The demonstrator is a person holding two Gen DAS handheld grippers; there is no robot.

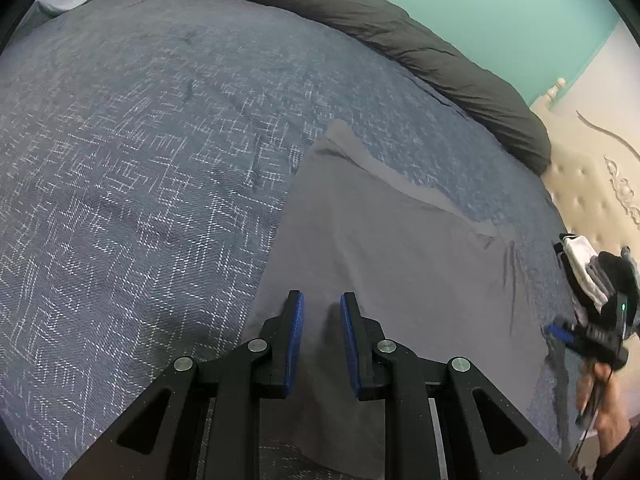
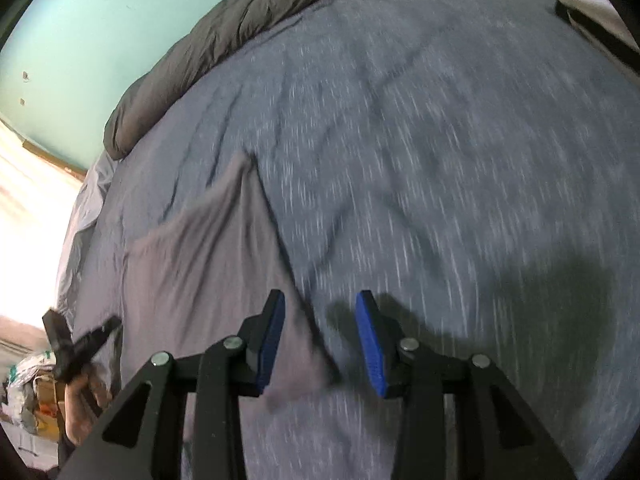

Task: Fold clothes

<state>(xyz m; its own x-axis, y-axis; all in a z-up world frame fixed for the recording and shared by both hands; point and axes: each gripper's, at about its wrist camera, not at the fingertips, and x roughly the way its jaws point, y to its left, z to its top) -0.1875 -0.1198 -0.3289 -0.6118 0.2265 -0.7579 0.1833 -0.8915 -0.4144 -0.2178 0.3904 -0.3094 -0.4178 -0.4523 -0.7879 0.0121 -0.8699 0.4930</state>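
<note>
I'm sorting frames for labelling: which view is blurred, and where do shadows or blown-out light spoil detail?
Left wrist view: sharp on the bedspread and grey garment; only the right tool at the edge smears. Right wrist view: motion blur streaks the bedspread weave, a dark shadow lies right of the tool, and the left edge is blown out white.

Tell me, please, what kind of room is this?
Most likely a bedroom. A blue patterned bedspread covers a wide bed, a dark grey duvet is rolled along the teal wall, and a cream tufted headboard stands at one end.
</note>
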